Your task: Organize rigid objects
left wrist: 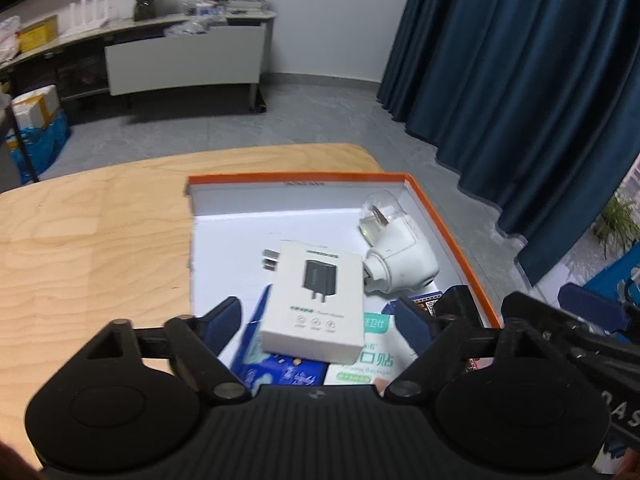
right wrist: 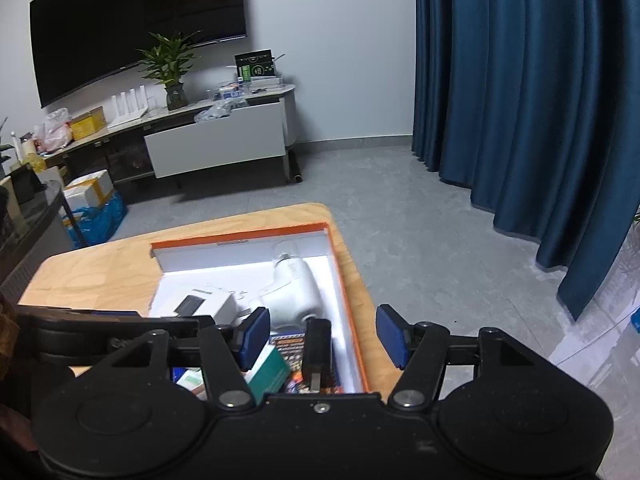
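Observation:
An orange-edged white box (left wrist: 452,236) sits on the wooden table (left wrist: 92,232). Inside lie a white charger carton (left wrist: 316,300), a white plug-in device with a clear cap (left wrist: 396,256), a blue packet (left wrist: 280,372), a green-and-white bandage pack (left wrist: 368,356) and a small plug (left wrist: 269,261). My left gripper (left wrist: 320,320) is open over the box, its fingers either side of the carton without touching it. My right gripper (right wrist: 324,334) is open above the box's (right wrist: 344,292) near right part, over a black object (right wrist: 318,348) and a patterned pack (right wrist: 290,346). The carton (right wrist: 200,304) shows there too.
The table's far edge and right corner (left wrist: 352,152) are close behind the box. Blue curtains (left wrist: 520,80) hang on the right. A TV cabinet (right wrist: 216,144) with a plant and clutter stands at the far wall, with boxes and blue bags on the floor (right wrist: 92,208).

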A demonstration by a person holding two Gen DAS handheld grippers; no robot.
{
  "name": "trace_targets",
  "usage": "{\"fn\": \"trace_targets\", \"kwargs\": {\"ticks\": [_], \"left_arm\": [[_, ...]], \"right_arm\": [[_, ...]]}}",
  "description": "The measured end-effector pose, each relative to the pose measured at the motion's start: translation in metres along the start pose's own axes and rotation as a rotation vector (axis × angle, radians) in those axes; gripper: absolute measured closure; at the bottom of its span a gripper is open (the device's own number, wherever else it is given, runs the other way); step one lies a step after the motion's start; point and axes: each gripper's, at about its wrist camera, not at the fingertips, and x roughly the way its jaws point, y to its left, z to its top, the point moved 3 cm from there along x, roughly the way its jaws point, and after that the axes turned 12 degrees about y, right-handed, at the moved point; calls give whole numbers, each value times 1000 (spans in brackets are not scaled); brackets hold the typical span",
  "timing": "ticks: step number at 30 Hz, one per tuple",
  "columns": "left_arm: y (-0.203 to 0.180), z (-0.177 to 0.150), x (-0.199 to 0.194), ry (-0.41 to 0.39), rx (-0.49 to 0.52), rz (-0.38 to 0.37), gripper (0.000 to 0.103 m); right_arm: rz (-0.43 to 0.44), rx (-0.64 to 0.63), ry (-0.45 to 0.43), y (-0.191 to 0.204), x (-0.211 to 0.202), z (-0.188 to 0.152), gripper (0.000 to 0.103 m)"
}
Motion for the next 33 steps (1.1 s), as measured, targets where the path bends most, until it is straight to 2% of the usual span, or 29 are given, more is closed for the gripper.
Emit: {"fn": "trace_targets", "kwargs": {"ticks": [3, 11, 15, 25, 33], "left_arm": [[3, -5, -18, -19, -23, 47, 2], [6, -42, -65, -41, -83, 127, 0], [1, -71, -75, -37, -73, 177, 0], [-3, -122, -74, 9, -75, 206, 0], [-14, -134, -79, 4, -61, 196, 0]], "right_arm": [[12, -28, 4, 5, -9, -5, 29], [30, -69, -9, 11, -42, -24, 24], [46, -100, 1, 12, -55, -40, 24], [56, -106, 38, 7, -65, -83, 22], [55, -103, 74, -2, -68, -97, 22]]}}
